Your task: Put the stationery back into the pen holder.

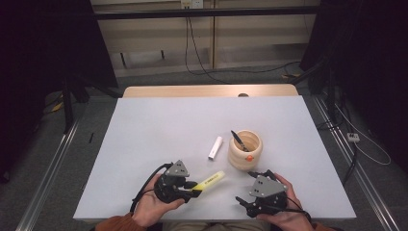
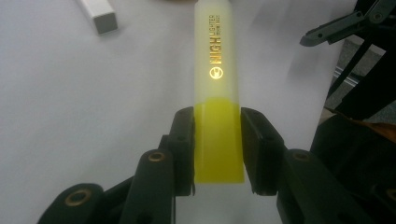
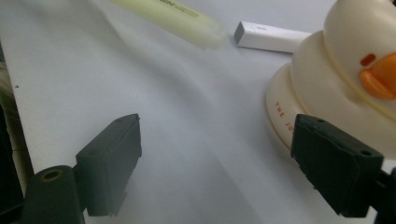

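The left gripper (image 2: 217, 140) clamped the yellow highlighter (image 2: 217, 84), its cap pointing toward two o'clock; the right gripper (image 3: 219, 158) stood wide, empty, near the duck-shaped holder (image 3: 345, 79) at its one o'clock

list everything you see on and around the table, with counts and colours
yellow plastic highlighter pen: 1, yellow body with pale cap, near table edge, clamped in left gripper
white stick-shaped marker: 1, white, lying mid-table left of the holder
cream duck-shaped pen holder: 1, cream with orange beak, right of centre
dark pen: 1, black, standing in the holder
white table: 1, white top, wooden far edge
left gripper: 1, black, fingers shut on highlighter
right gripper: 1, black, fingers apart, nothing between
hands: 2, bottom edge
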Demonstrator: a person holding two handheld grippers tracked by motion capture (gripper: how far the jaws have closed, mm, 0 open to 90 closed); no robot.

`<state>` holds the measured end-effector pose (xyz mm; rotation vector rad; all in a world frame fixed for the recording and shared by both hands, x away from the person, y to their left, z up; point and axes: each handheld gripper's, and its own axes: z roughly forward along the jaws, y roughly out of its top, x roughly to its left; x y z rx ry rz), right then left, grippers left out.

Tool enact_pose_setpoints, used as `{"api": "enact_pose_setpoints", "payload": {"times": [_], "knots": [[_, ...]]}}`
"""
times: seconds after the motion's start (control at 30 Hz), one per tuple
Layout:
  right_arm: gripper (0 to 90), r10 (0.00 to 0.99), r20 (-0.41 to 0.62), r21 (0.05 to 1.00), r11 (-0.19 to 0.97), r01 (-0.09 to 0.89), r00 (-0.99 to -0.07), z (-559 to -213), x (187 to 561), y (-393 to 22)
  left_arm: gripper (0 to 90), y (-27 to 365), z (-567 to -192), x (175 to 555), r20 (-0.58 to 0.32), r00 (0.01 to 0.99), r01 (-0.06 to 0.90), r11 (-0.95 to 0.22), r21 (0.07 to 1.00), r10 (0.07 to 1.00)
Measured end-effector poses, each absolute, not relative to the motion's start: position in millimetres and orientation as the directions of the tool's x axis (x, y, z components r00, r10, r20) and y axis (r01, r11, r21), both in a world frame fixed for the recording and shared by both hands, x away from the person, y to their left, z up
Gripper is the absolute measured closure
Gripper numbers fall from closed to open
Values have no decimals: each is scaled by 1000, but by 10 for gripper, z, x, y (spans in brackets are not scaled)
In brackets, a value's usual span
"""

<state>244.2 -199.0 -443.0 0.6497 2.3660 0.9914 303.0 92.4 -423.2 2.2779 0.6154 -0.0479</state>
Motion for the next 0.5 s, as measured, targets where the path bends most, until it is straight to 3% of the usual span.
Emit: {"api": "enact_pose_setpoints", "payload": {"times": [0.27,0.5], "knots": [[212,546,-369,714,684,146,-752,-4422,2393,-1918,673,849,-4241,3019,-218,893,432,-615,660,394],[225,518,-412,697,709,106,-750,-4432,2384,-1869,673,825,-4215,3036,-219,897,426,-618,661,384]]}}
